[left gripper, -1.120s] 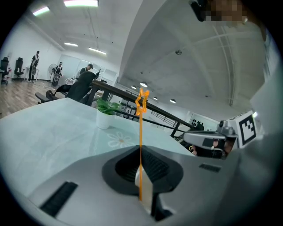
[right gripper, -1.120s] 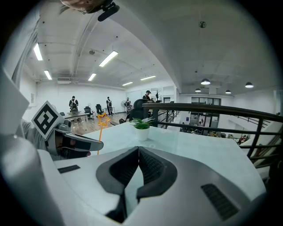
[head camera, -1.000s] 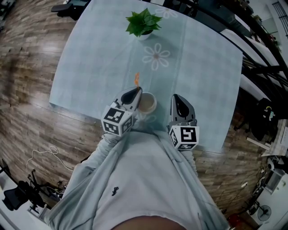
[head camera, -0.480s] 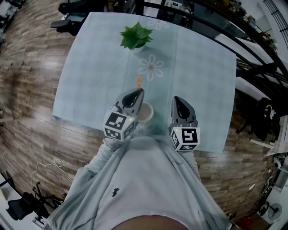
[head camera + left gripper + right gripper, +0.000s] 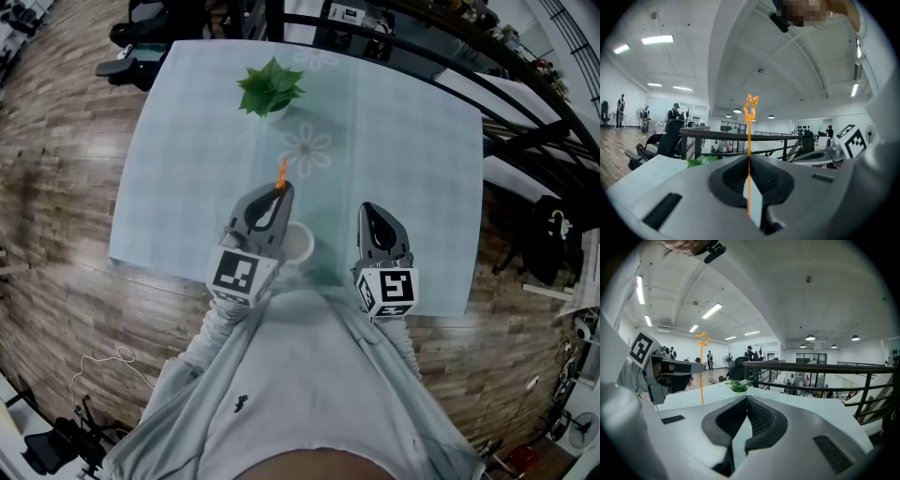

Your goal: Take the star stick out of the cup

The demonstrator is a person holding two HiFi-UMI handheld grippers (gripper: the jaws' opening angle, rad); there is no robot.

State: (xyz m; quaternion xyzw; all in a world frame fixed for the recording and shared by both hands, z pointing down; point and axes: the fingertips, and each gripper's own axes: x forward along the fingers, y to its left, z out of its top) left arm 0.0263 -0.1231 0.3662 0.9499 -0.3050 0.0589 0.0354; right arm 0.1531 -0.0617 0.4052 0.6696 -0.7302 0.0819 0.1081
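Observation:
A thin orange star stick (image 5: pixel 749 140) stands upright between the pads of my left gripper (image 5: pixel 749 161), which is shut on it; the star (image 5: pixel 750 106) tops it. In the head view the left gripper (image 5: pixel 280 188) hangs raised over the white cup (image 5: pixel 298 246) and hides part of it, with the star stick (image 5: pixel 281 172) poking out past its tip. I cannot tell where the stick's lower end is. My right gripper (image 5: pixel 367 207) hovers to the right of the cup, shut on nothing. The right gripper view shows its jaws (image 5: pixel 746 397) closed and the star stick (image 5: pixel 701 376) to the left.
A small green potted plant (image 5: pixel 270 87) stands at the far middle of the table with the pale blue flowered cloth (image 5: pixel 412 141). The table's near edge is close to my body. A black railing (image 5: pixel 525 141) runs along the right side, and wooden floor lies to the left.
My left gripper has risen toward the camera with the star stick in it and now covers more of the cup. The right gripper has stayed in place.

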